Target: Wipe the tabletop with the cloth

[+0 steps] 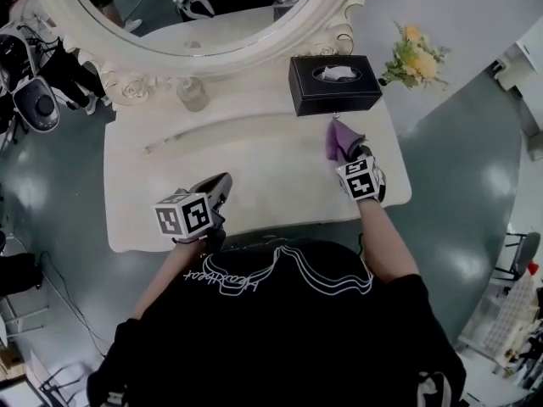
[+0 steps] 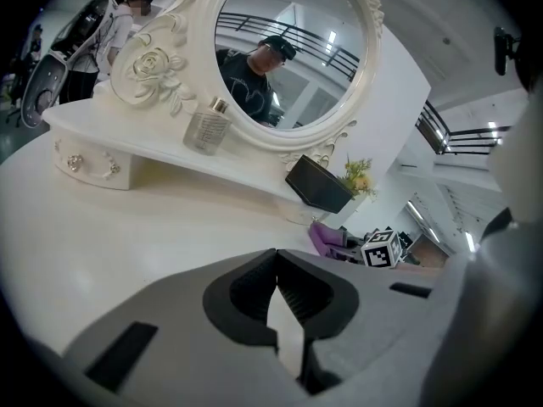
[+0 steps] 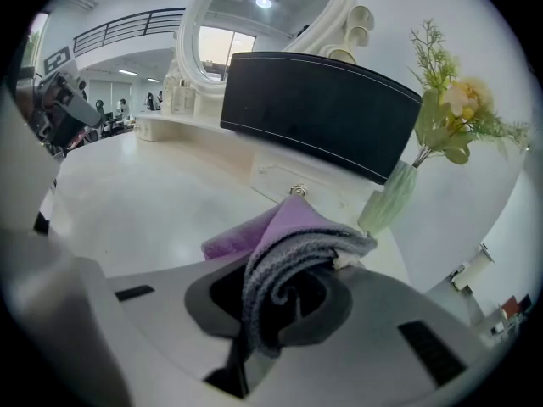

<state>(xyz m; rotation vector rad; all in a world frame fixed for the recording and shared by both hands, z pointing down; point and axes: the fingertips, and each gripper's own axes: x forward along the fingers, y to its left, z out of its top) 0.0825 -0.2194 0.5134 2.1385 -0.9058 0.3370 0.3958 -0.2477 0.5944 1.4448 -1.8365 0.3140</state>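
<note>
Clamped in the right gripper point(image 3: 280, 271), right of centre in the head view: a purple cloth point(image 3: 297, 227), soft and knitted, folded to a point, lower end lost between the dark pads. Over the glossy white tabletop point(image 1: 254, 164), just below a black rectangular tissue box point(image 1: 334, 85). At lower left, left gripper point(image 1: 222, 181) pinched together on nothing, near the table's front edge. Cut off at top: oval mirror point(image 1: 195, 11).

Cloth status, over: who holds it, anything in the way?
Right hand-held gripper shut on purple cloth. Left hand-held gripper shut, empty. Black tissue box close ahead of cloth.
</note>
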